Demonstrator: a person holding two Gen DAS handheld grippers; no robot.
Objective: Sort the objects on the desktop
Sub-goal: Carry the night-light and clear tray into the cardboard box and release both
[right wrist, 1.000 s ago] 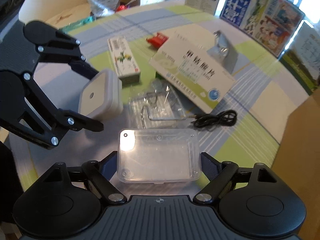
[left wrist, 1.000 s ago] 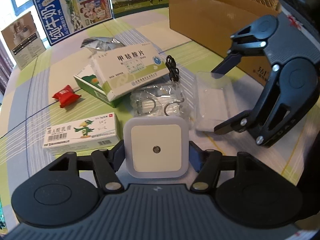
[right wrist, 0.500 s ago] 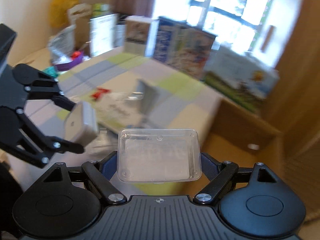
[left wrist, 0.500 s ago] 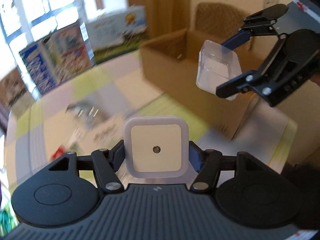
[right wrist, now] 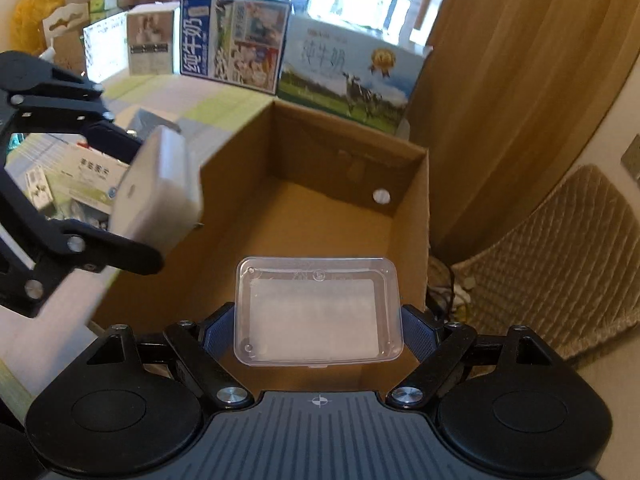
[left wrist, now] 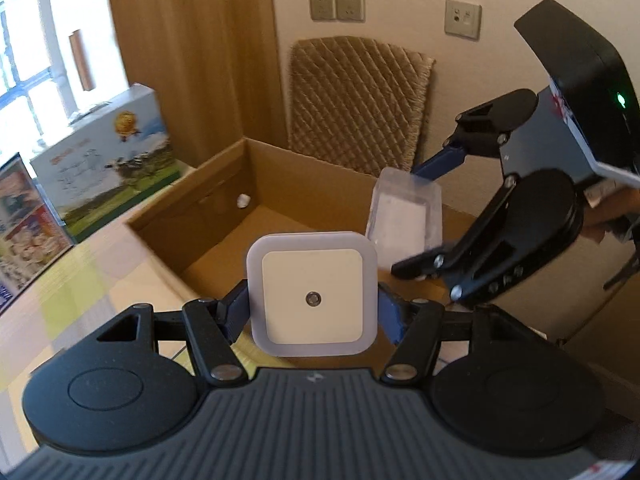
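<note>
My left gripper is shut on a white square night light, held above the near rim of an open cardboard box. My right gripper is shut on a clear plastic case, which hangs over the box. In the right wrist view the left gripper and its night light sit at the box's left wall. In the left wrist view the right gripper holds the case over the box's right side. The box floor is bare.
Milk cartons and printed boxes stand along the table's far edge. Medicine boxes lie on the checked tablecloth left of the cardboard box. A quilted chair back stands behind the box, by a wall with sockets.
Both grippers have lifted their objects off the table and swung them to the cardboard box. The night light and clear case now hang over the box rather than above the tabletop clutter.
</note>
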